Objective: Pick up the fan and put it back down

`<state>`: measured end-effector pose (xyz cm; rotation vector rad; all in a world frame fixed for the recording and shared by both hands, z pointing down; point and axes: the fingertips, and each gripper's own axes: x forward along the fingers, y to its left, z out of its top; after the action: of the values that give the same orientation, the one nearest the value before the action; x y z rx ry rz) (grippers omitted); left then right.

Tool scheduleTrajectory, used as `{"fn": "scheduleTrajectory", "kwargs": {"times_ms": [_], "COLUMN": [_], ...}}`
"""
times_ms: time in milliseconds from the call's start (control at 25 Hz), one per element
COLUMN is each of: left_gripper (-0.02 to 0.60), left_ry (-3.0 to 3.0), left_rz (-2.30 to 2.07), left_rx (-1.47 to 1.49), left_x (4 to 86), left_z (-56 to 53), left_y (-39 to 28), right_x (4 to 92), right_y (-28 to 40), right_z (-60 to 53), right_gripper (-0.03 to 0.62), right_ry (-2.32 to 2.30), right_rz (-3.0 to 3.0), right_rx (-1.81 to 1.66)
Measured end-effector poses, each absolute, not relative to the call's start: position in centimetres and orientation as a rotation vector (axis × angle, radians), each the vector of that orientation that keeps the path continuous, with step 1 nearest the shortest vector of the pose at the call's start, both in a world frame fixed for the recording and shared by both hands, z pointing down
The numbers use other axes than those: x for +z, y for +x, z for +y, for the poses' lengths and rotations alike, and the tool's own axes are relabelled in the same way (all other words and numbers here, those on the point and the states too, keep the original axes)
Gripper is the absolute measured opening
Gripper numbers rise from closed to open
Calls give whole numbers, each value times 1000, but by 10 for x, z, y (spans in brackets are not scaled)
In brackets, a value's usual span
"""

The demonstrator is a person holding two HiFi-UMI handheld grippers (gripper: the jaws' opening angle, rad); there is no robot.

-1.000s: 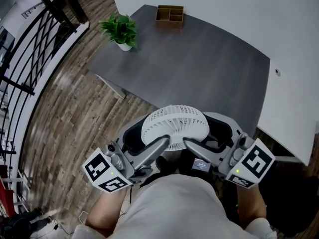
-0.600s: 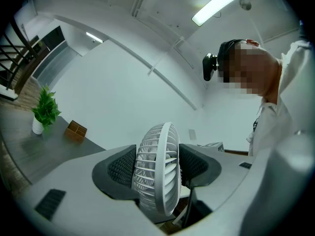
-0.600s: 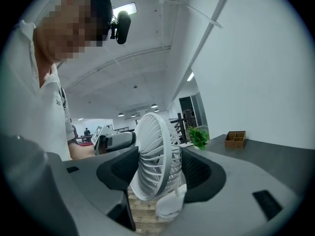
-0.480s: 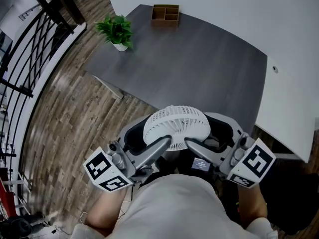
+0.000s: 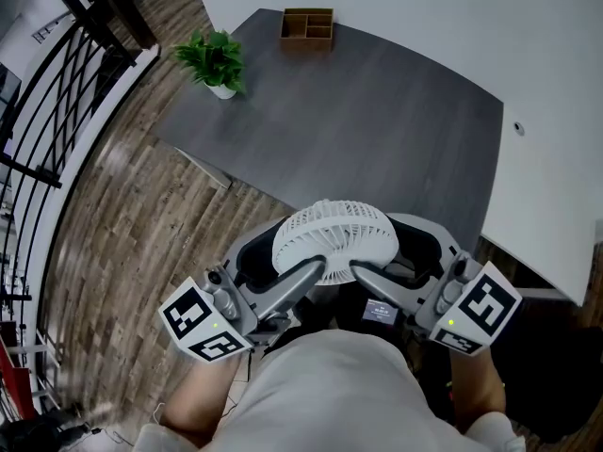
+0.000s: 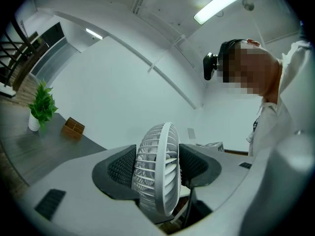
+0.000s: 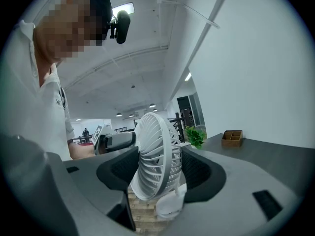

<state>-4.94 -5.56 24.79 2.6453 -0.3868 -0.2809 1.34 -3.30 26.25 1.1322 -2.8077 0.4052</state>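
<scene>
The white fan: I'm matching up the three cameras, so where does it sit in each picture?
Head view: white plastic fan, low centre, off the near edge of the dark grey table.
Left gripper view: bottom centre, edge-on.
Right gripper view: bottom centre, edge-on.
Shared landmark: brown wooden organiser box on that table: top centre, left, right respectively.

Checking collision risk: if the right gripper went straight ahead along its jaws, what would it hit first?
The right gripper would first meet the fan clamped between its jaws; beyond that, probably the left gripper facing it.
</scene>
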Motion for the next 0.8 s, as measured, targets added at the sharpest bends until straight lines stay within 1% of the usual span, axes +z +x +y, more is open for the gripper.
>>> {"fn": "scheduleTrajectory", "kwargs": {"times_ms": [400,800], "left_gripper": [291,293], "left_ry": [2648,2673], "left_rz": [-322,-235], "left_rx": [-258,-265], "left_x": [251,237], "left_z": [-71,-88], "left_y": [-19,18], "right_x": [267,250], "right_y": [42,77], "right_z": [-44,-58], "right_gripper": [274,273], "right_ry": [1216,1308], "right_rz": [-2774,-2751], "right_rx": [413,344]}}
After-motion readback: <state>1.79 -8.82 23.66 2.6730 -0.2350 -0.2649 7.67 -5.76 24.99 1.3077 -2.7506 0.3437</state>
